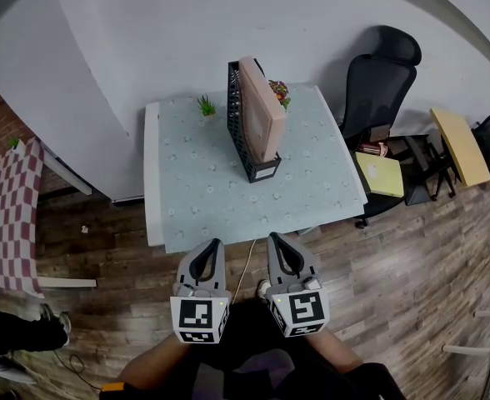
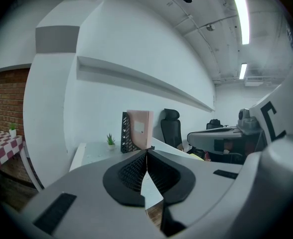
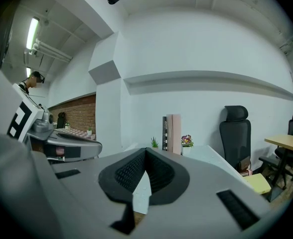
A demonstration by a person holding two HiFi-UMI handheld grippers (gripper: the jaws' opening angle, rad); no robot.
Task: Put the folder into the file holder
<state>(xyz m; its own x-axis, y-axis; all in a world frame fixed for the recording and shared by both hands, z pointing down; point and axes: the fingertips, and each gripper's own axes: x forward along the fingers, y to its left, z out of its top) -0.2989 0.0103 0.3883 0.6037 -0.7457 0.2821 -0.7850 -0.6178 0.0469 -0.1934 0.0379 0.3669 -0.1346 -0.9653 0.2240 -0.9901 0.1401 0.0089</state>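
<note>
A pink folder (image 1: 262, 108) stands upright inside the black mesh file holder (image 1: 243, 136) at the middle of the pale table (image 1: 195, 198). In the left gripper view the folder (image 2: 140, 128) and holder (image 2: 126, 139) show far ahead; in the right gripper view the folder (image 3: 176, 133) stands beside the holder (image 3: 164, 132). My left gripper (image 1: 212, 244) and right gripper (image 1: 273, 240) hang side by side just off the table's near edge, both shut with nothing between their jaws. The left gripper (image 2: 147, 150) and right gripper (image 3: 145, 150) show closed tips.
A small green plant (image 1: 206, 106) and a flower pot (image 1: 278, 90) stand at the table's back. A black office chair (image 1: 378, 82) and a yellow-topped stool (image 1: 380, 173) are to the right. A checkered table (image 1: 7, 215) is at the left, a wooden desk (image 1: 460, 144) far right.
</note>
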